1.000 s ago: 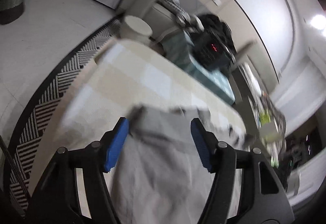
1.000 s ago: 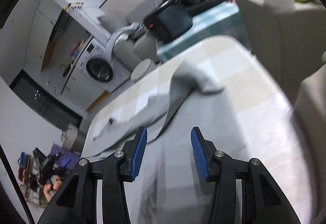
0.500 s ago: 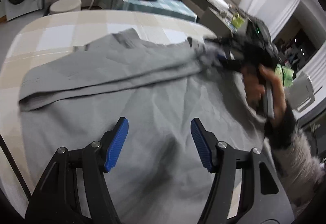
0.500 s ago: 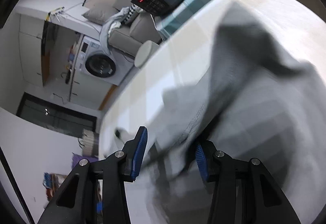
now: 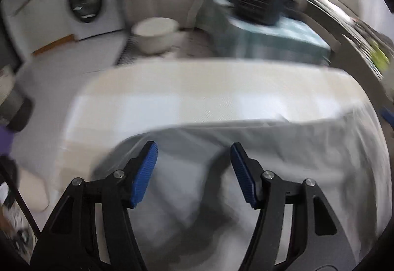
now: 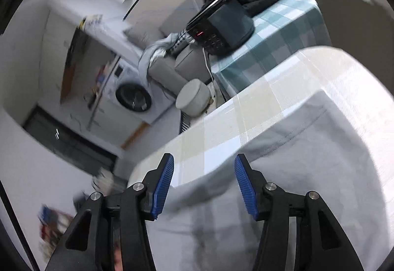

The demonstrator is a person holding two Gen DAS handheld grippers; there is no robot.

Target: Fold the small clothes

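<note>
A grey garment (image 5: 283, 155) lies spread on the pale checked table (image 5: 197, 93); the left wrist view is blurred. My left gripper (image 5: 194, 170) hovers above the cloth near its far folded edge, jaws open, nothing between the blue pads (image 5: 145, 172). In the right wrist view the same grey garment (image 6: 307, 160) covers the table's near part, its stitched hem running diagonally. My right gripper (image 6: 203, 184) stands over the garment's left edge; its jaws are opening and the pads (image 6: 243, 187) press on nothing.
Beyond the checked table (image 6: 258, 96) stand a teal-checked table (image 6: 270, 32) with a black appliance (image 6: 221, 24) and dark clothes, a round white stool (image 6: 193, 98), a washing machine (image 6: 133, 96) and a grey sofa. A striped rug lies on the floor.
The left gripper swung across the garment toward its far edge and rolled. The right gripper let go of the raised grey fold, which now lies flat, and its jaws widened.
</note>
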